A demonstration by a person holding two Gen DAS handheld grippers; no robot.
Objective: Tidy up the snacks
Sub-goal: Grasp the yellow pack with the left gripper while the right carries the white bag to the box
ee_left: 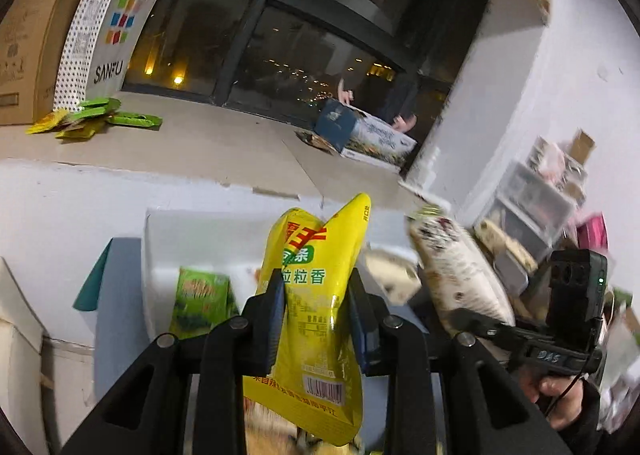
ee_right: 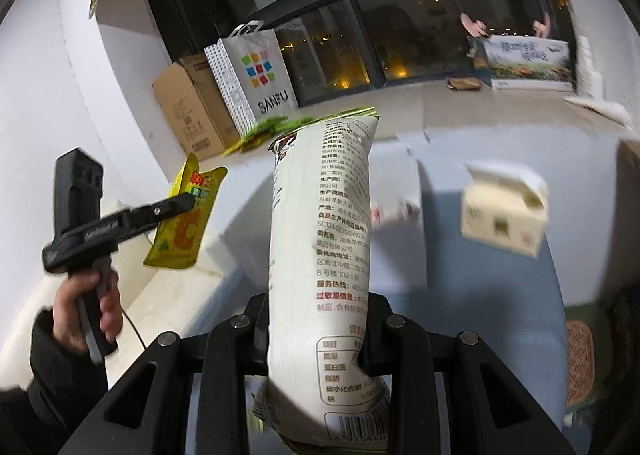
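Observation:
My left gripper (ee_left: 316,303) is shut on a yellow snack pouch (ee_left: 316,255) and holds it upright in the air. My right gripper (ee_right: 316,331) is shut on a tall white snack bag (ee_right: 324,223) printed with text, also upright. In the left wrist view the white bag (ee_left: 456,267) and right gripper (ee_left: 532,339) show at the right. In the right wrist view the yellow pouch (ee_right: 188,215) and left gripper (ee_right: 176,205) show at the left. A green snack packet (ee_left: 200,303) stands in a white box (ee_left: 160,239) below.
Green and yellow packets (ee_left: 92,119) lie on the window ledge by a SANFU paper bag (ee_left: 108,27) and a cardboard box (ee_right: 188,111). A printed carton (ee_left: 368,139) sits at the ledge's right end. A small cream carton (ee_right: 504,211) stands at right. Cluttered storage drawers (ee_left: 536,203) line the wall.

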